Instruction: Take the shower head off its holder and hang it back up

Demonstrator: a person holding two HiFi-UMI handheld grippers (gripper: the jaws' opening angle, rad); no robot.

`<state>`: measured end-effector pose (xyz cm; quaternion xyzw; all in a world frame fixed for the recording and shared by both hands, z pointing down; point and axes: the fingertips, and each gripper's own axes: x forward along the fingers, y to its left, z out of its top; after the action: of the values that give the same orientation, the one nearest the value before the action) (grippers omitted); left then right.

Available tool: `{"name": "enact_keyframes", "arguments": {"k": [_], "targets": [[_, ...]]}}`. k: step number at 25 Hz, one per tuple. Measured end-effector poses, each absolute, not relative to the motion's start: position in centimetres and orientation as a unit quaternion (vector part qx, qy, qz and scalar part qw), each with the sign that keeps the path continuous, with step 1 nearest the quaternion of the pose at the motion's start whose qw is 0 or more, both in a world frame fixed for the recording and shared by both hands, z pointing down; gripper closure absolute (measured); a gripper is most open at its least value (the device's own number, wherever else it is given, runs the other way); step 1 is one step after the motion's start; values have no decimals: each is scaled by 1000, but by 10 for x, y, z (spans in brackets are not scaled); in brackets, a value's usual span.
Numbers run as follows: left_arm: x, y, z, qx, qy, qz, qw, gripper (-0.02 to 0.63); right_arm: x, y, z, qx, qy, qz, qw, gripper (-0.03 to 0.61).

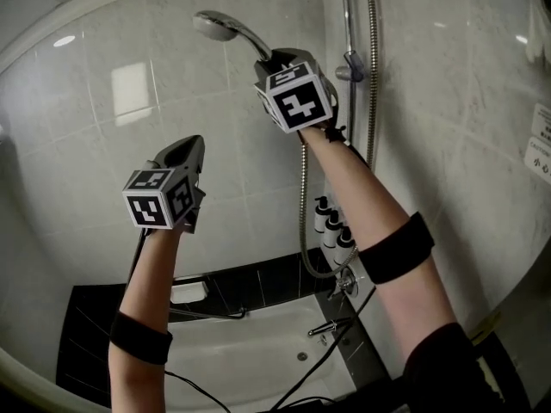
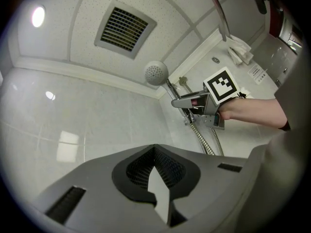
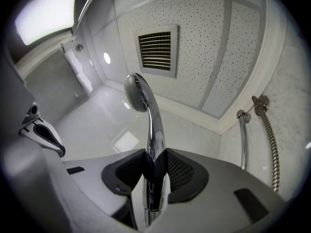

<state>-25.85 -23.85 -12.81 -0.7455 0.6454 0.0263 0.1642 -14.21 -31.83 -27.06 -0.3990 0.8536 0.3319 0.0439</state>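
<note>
My right gripper [image 1: 274,58] is shut on the chrome handle of the shower head [image 1: 217,26], held high against the tiled wall. In the right gripper view the handle [image 3: 154,144] runs up between the pads to the round head [image 3: 135,91]. The holder [image 1: 350,67] sits on the vertical rail [image 1: 347,15], to the right of the head and apart from it. The metal hose [image 1: 372,76] hangs beside the rail. My left gripper [image 1: 194,142] is shut and empty, lower and to the left. From the left gripper [image 2: 155,171] I see the shower head [image 2: 156,73] and right gripper [image 2: 190,101].
Several pump bottles [image 1: 332,227] stand on the ledge over the tap [image 1: 331,325] and white bathtub [image 1: 250,351]. A soap dish [image 1: 188,292] sits on the dark ledge. A ceiling vent [image 2: 125,27] is overhead. Notices [image 1: 540,144] hang on the right wall.
</note>
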Motion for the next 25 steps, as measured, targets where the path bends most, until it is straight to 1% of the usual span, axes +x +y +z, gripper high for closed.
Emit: {"name": "enact_keyframes", "arguments": {"k": [5, 12, 18, 21, 25], "targets": [[-284, -227, -95, -737, 661, 28, 139, 614, -165, -303, -221, -364, 888, 276, 47, 434], [-302, -201, -30, -735, 670, 0, 107, 614, -199, -277, -120, -311, 932, 178, 46, 434], [-316, -187, 37, -730, 679, -13, 79, 614, -211, -268, -29, -295, 950, 95, 45, 434], [-319, -180, 72, -729, 682, -20, 60, 614, -212, -268, 33, -296, 954, 46, 29, 434], [-318, -175, 119, -730, 680, -39, 48, 614, -211, -265, 108, -300, 954, 11, -2, 434]]}}
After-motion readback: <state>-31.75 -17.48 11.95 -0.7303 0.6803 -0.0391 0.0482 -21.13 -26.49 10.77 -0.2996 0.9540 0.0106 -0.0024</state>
